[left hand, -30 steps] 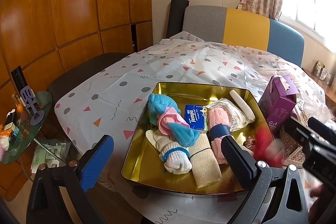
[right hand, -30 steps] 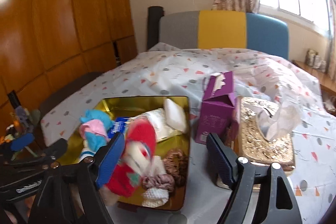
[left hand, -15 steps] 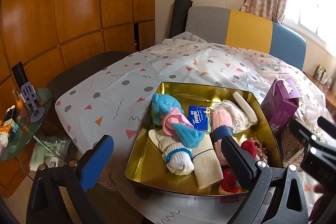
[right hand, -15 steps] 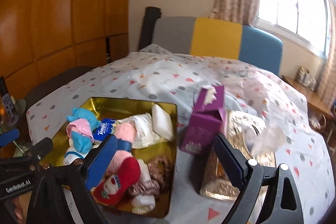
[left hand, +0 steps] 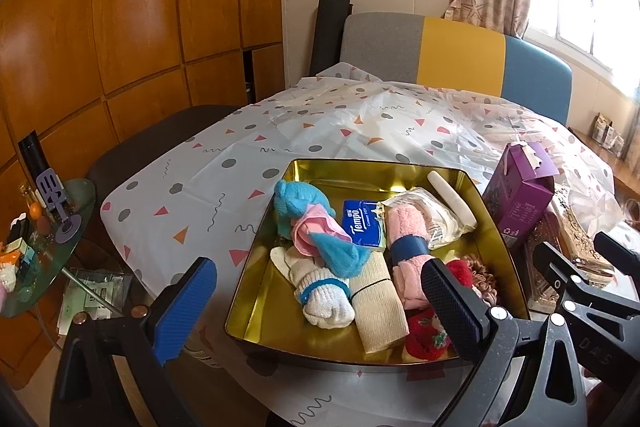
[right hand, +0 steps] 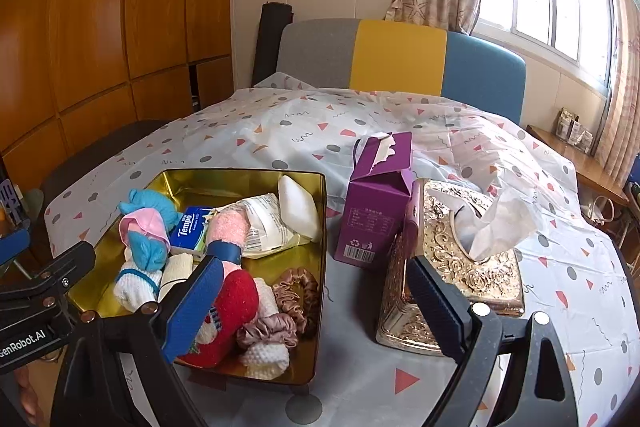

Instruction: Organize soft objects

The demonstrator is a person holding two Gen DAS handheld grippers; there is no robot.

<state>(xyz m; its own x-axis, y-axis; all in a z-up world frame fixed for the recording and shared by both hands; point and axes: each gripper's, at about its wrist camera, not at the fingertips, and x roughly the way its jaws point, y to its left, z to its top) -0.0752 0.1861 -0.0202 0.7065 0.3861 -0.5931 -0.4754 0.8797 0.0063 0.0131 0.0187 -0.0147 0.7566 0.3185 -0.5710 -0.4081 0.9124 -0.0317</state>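
Observation:
A gold tin tray (left hand: pixel 256 291) (right hand: pixel 322 211) on the table holds several soft things: a blue and pink cloth bundle (left hand: pixel 308 223) (right hand: pixel 146 227), white socks (left hand: pixel 320 299), a beige roll (left hand: pixel 380 311), a pink towel roll with a blue band (left hand: pixel 404 239) (right hand: pixel 228 231), a red plush sock (left hand: pixel 426 335) (right hand: pixel 228 311), hair scrunchies (right hand: pixel 292 291) and a Tempo tissue pack (left hand: pixel 362 223) (right hand: pixel 190 231). My left gripper (left hand: pixel 320 311) is open and empty, above the tray's near edge. My right gripper (right hand: pixel 316 307) is open and empty, near the tray's right front corner.
A purple carton (right hand: pixel 376 203) (left hand: pixel 520 195) and a gold ornate tissue box (right hand: pixel 452 259) stand right of the tray. A patterned cloth (right hand: pixel 280 131) covers the table. A glass side table (left hand: pixel 44 243) with small items is at the left. A chair back (left hand: pixel 456 51) stands behind.
The red plush sock, in my right gripper's jaws a second ago, now lies in the tray's front right part. My right gripper has pulled back and up, empty. The left gripper barely moved.

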